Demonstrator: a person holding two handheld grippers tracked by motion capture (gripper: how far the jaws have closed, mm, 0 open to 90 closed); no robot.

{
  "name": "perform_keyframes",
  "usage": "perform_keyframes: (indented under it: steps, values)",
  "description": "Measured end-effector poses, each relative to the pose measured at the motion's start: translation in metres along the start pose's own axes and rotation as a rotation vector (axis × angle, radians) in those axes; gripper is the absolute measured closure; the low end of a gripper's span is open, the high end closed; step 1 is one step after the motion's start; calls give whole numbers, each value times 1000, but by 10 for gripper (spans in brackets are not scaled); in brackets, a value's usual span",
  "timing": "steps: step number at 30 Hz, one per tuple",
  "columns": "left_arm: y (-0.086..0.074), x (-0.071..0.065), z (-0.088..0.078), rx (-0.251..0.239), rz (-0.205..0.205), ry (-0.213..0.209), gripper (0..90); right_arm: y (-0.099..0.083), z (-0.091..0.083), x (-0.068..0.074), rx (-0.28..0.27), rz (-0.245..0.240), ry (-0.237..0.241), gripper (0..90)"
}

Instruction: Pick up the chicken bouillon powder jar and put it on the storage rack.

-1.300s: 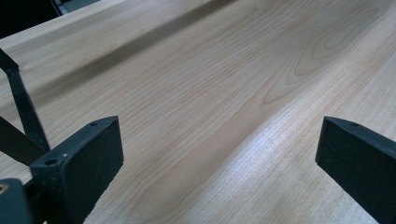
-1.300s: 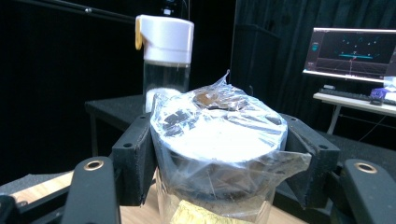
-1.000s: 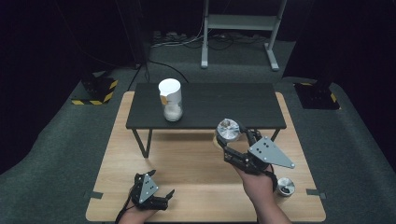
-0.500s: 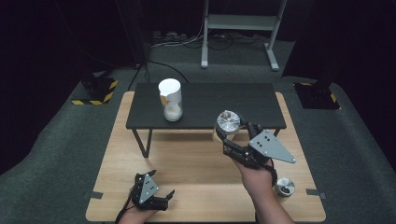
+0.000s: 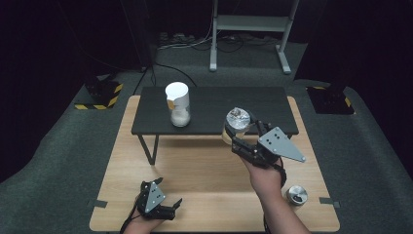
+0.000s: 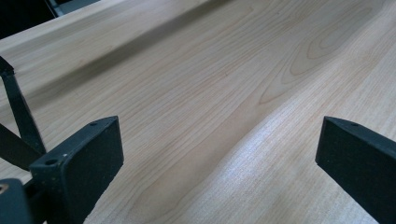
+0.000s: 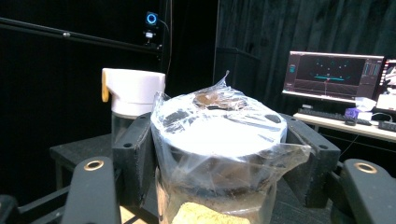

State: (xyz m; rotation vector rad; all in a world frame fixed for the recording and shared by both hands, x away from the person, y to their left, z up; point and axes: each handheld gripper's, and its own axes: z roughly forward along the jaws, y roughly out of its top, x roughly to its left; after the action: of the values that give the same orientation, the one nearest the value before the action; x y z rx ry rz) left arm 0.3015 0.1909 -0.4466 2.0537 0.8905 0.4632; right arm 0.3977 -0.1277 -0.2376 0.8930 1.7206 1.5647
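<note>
So the wooden table carries a small black table, and the right gripper sits just off its front edge, clamped on a plastic-wrapped jar. Its own camera shows what the high view can't: sandy stuff inside the jar, jaws tight on both sides. A white-capped jar stands beyond it. The left gripper hangs wide apart over bare wood. A metal lid lies behind the right hand.

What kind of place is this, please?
Probably a recording studio or lab: black curtains all round, a monitor on a desk, a mounted camera, and hazard-striped stand feet on grey carpet.
</note>
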Motion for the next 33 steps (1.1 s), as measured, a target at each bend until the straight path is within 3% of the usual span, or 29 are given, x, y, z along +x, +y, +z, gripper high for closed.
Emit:
perform_keyframes:
  steps: [33]
  values:
    - [-1, 1, -1, -11, -6, -8, 11, -4, 51, -19, 4, -21, -41, 350]
